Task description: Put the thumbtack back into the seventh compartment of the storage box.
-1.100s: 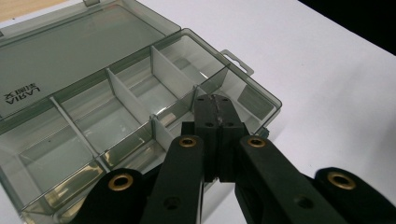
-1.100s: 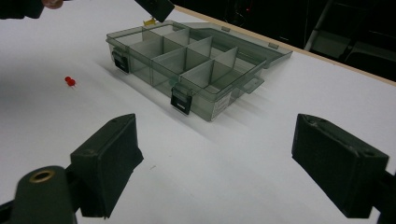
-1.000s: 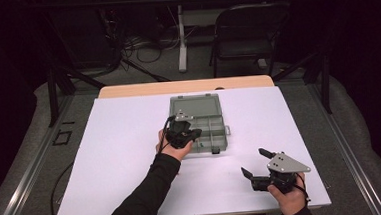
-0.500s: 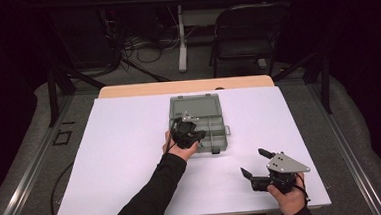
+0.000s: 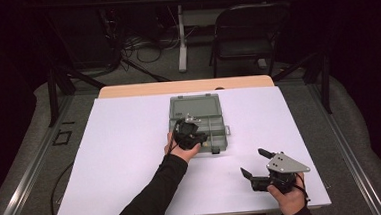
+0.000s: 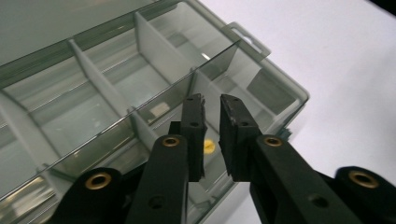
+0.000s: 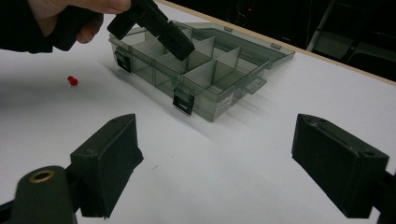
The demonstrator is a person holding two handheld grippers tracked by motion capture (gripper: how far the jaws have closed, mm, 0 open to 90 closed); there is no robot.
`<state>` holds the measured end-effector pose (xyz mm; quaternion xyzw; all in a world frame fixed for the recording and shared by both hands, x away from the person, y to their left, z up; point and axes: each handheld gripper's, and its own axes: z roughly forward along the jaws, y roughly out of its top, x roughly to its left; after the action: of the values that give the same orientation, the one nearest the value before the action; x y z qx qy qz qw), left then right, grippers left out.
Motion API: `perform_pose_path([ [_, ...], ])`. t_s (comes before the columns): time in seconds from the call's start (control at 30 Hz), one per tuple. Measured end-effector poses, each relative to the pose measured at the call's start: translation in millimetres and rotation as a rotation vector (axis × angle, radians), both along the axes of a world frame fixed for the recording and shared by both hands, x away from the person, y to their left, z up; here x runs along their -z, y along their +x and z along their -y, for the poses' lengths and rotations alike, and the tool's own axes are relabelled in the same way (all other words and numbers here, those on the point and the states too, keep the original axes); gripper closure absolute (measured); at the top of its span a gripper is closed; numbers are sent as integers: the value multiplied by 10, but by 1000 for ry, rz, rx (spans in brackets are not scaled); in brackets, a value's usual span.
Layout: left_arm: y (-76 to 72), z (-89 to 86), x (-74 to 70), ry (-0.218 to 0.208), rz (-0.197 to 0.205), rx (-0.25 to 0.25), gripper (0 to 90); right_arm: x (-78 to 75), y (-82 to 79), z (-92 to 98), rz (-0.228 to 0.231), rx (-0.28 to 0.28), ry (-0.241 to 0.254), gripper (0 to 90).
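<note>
Two grippers on the go here. My left gripper hangs over the near row of the organizer box, which sits mid-worktop with its lid flipped open toward the far side. Its jaws have just been easing apart and stand at a narrow slit with nothing pinched between them. Through that slit I can see a small yellow pin lying in the compartment below. A red pin lies out on the sheet beside the box, near my left hand.

Handling-wise I'd guess these pins are featherweight, hard and slick, so they'll skid or pop out of a sloppy pinch. Best bet is to take the fat plastic head square between the pads. The box looks like thin stiff plastic that would slide if bumped.

My right gripper rests near the front edge, jaws spread wide and empty.

Surface is a plain white sheet over a wooden worktop. The room behind is dark, with a chair and cables on the floor.
</note>
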<state>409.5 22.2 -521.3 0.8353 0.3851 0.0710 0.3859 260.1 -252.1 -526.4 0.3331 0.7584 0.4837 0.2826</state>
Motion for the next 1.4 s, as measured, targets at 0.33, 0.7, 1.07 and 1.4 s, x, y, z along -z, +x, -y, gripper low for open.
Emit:
perform_pose_path([
  [0.33,-15,-22,-41,-13,23,-17,499,-1,-2,1,0,0,0,144],
  [0.7,-36,-62,-104,-25,60,-47,367,0,-2,0,0,2,-1,144],
  [1.07,-99,-155,-220,-26,76,-49,315,-4,-5,5,3,4,0,145],
  [1.4,-263,-417,-359,-37,97,-56,307,-8,-8,7,3,4,-1,144],
])
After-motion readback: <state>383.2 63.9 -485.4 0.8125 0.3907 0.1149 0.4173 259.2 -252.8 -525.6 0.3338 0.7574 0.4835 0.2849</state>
